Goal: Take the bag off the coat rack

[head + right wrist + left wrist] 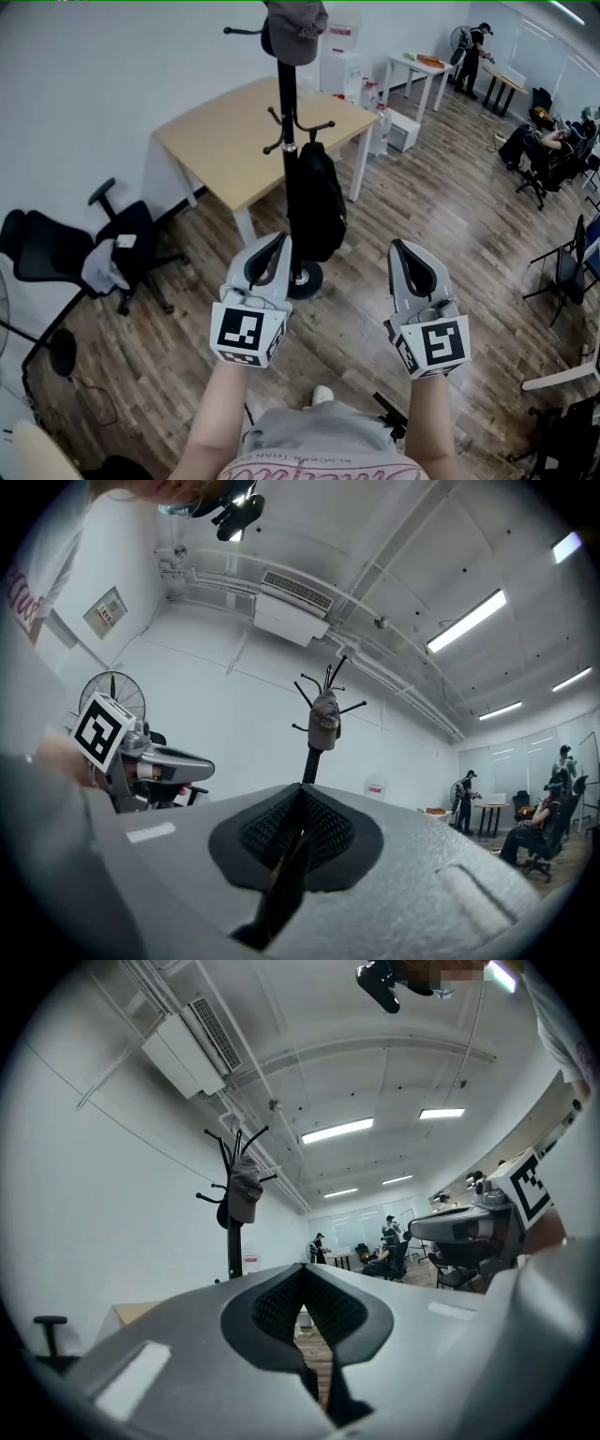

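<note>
The black fabric backpack (316, 202) hangs from a lower hook of the tall black metal coat rack (286, 103), its body against the pole and its bottom just above the round base. A grey cap (294, 28) sits on the top of the rack. Behind the rack stands a light wooden tabletop (225, 141) on white legs. The left gripper (278, 239) is held just in front of the bag, with its jaws pressed together on nothing. The right gripper (397, 246) is beside it, to the bag's right, also closed and empty. A black office chair (56, 246) stands on the wood-plank floor (441, 216) at the left.
</note>
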`<action>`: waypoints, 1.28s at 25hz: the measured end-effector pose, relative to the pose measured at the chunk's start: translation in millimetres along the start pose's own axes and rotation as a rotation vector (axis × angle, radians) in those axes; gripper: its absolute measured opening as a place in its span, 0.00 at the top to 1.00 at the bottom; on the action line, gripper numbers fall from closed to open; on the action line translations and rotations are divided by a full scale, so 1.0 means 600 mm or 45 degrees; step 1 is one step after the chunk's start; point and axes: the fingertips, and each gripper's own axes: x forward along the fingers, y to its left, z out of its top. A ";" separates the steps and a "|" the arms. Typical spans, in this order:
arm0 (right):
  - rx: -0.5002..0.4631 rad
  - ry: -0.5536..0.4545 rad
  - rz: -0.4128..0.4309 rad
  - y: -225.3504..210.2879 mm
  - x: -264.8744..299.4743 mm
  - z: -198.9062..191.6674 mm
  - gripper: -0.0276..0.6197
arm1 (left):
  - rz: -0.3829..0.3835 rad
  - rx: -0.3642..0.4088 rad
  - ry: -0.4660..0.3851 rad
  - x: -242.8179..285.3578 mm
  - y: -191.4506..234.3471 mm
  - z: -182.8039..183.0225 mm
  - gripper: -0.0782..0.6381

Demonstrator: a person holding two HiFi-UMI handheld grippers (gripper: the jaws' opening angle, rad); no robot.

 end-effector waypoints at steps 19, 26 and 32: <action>0.085 0.052 -0.020 -0.129 0.077 -0.095 0.96 | 0.059 -0.060 0.070 0.161 0.011 -0.073 0.88; 0.079 0.066 0.011 -0.182 0.135 -0.129 0.96 | 0.070 -0.092 0.100 0.250 0.015 -0.109 0.87; 0.105 0.085 0.033 -0.259 0.212 -0.169 0.96 | 0.096 -0.109 0.121 0.345 0.029 -0.141 0.84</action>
